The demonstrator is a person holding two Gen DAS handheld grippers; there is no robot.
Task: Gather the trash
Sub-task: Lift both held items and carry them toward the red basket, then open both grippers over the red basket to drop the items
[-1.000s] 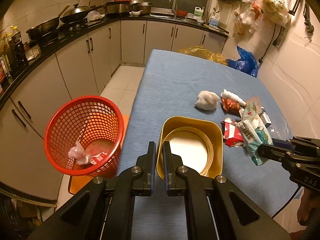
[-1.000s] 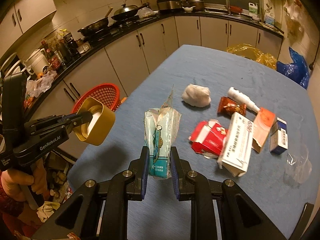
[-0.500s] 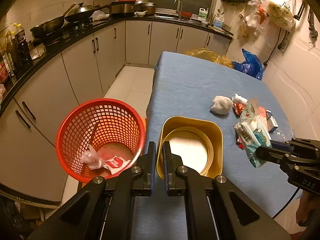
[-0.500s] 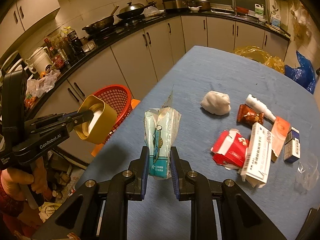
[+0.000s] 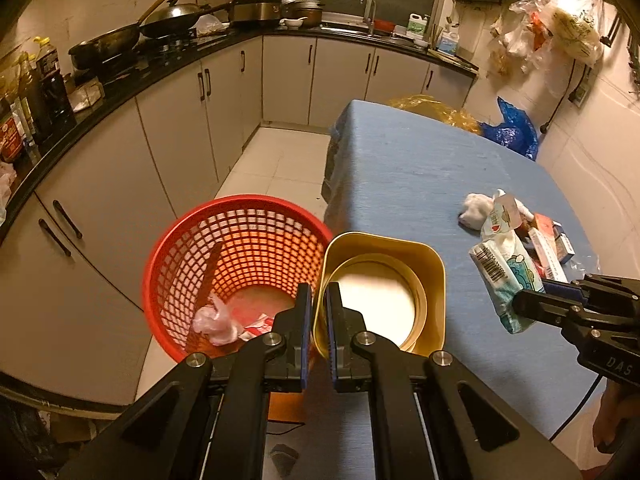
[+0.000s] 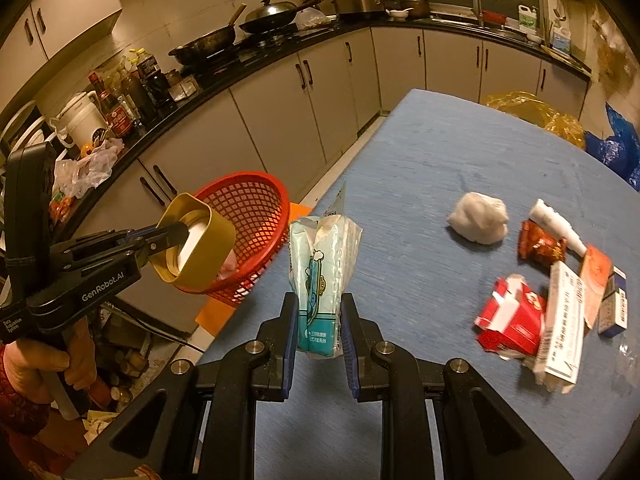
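My left gripper [image 5: 316, 312] is clamped on the near wall of a gold tin [image 5: 384, 292], one finger inside, one outside; tin sits centre-low in the left wrist frame, open mouth facing the camera, pale round bottom visible. In the right wrist view the same tin [image 6: 196, 248] hangs mid-left, in front of the red mesh basket [image 6: 256, 204]. Basket [image 5: 240, 264] is just left of the tin in the left view, standing on the floor beside the table edge; a crumpled pink wad [image 5: 214, 318] and a red-white scrap lie at its bottom.

My right gripper [image 6: 319, 332] is clenched on a teal tissue pack [image 6: 320, 276], held upright at frame centre, torn top up. From the left view that pack [image 5: 508, 276] shows at the right, barcode side facing.

On the blue table [image 6: 420, 152], right side of the right wrist frame: white crumpled wad [image 6: 478, 218], brown snack wrapper [image 6: 540, 246], white tube [image 6: 554, 224], torn red carton [image 6: 512, 318], white printed box [image 6: 564, 326], small blue-white box [image 6: 616, 308]. They lie close together; wad sits apart to the left.

A hand [image 6: 48, 364] grips the left gripper's handle, lower left.
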